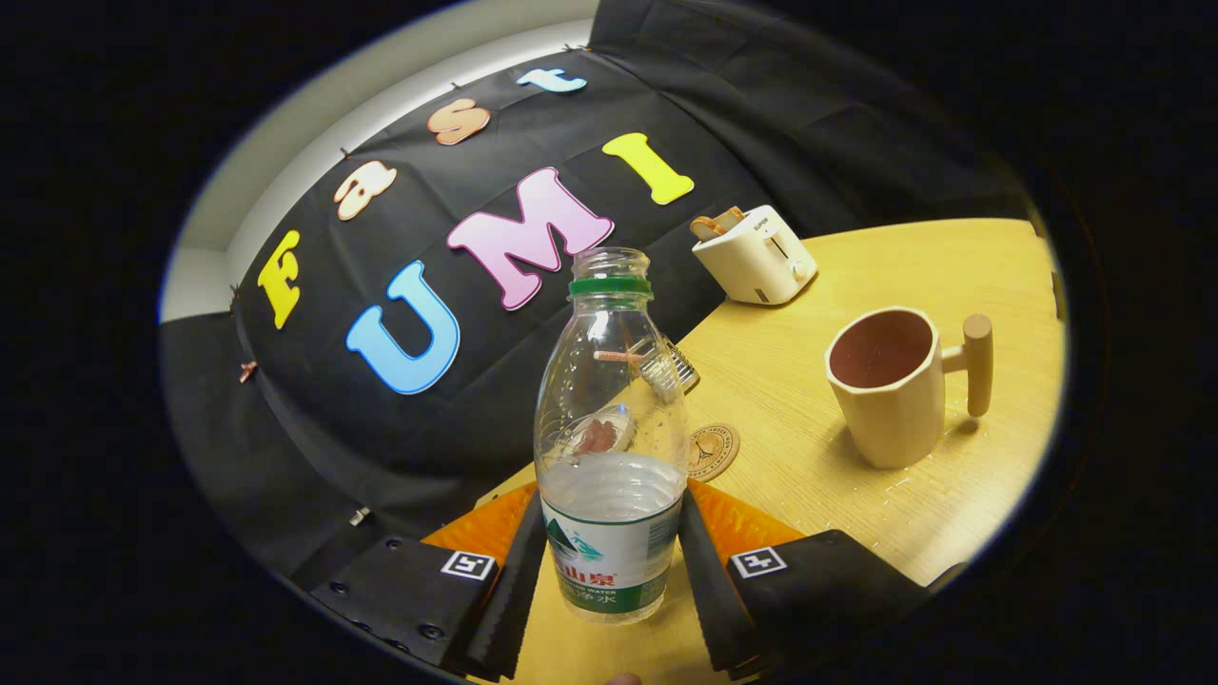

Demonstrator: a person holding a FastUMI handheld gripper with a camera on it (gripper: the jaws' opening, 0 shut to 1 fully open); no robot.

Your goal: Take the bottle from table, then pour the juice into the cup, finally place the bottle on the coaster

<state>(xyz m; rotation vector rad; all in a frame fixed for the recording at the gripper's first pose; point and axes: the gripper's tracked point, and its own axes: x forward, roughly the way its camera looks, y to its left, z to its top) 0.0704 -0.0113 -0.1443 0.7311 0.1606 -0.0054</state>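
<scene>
- We see the claw (609, 561) clamped on the bottle (610, 447), with both fingers (519, 580) pressed against its labelled lower body.
- The bottle stands between the fingers, uncapped, with clear liquid filling its lower part.
- The cup (890, 385) stands on the counter (809, 447) beyond the fingers, off to the right, its wooden handle facing away from the bottle.
- The coaster (713, 449) lies flat on the counter just behind the bottle, between bottle and cup.
- A toaster (756, 255) sits at the far counter edge.
</scene>
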